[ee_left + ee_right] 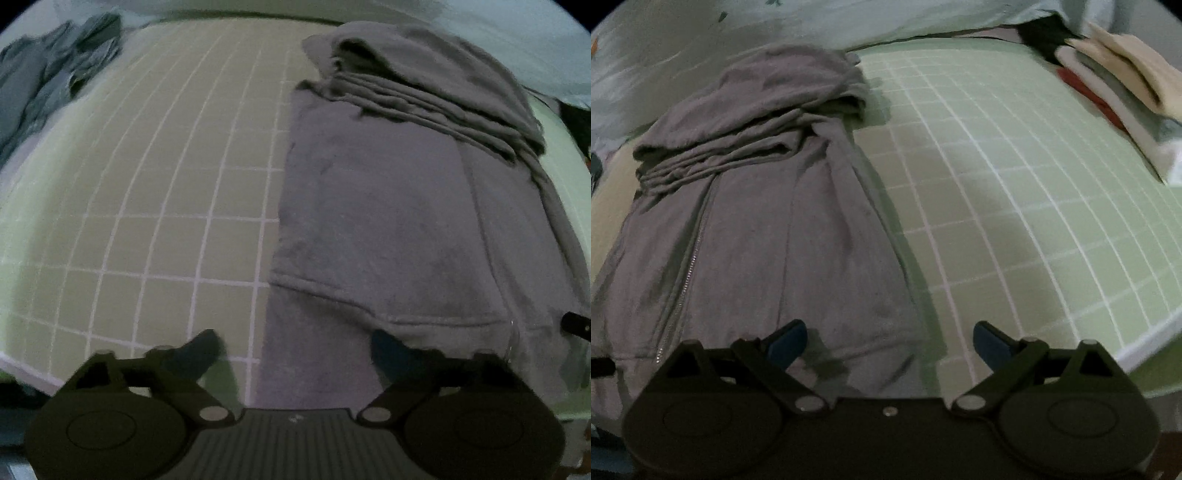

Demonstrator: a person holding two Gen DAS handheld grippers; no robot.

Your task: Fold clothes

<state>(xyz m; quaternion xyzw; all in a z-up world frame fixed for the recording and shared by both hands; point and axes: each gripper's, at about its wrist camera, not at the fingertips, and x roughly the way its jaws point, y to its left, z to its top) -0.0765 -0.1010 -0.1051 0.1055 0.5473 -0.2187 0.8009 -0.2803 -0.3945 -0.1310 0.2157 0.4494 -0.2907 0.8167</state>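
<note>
No brand, label or legible writing appeared on any item. The hoodie (388,221) was grey, of soft fleece-like knit, laid flat and lengthwise on the mat (166,184), its sides folded inward into a long narrow shape. Its hood (768,88) lay bunched in ridged folds at the end farthest from both grippers. A metal zip (689,269) ran down the front, and a stitched hem band crossed the near end.

The left gripper (295,350) stood with its jaws wide apart and nothing between them; its right finger was over the hem, its left over bare mat. The right gripper (888,341) was likewise spread and empty, its left finger over the hem, its right over the mat.

The mat was pale green, smooth, ruled with a white square grid. A crumpled dark grey garment (48,81) lay far ahead and left of the left gripper. A folded stack (1115,85) of cream, red and white cloth lay far ahead and right of the right gripper.
</note>
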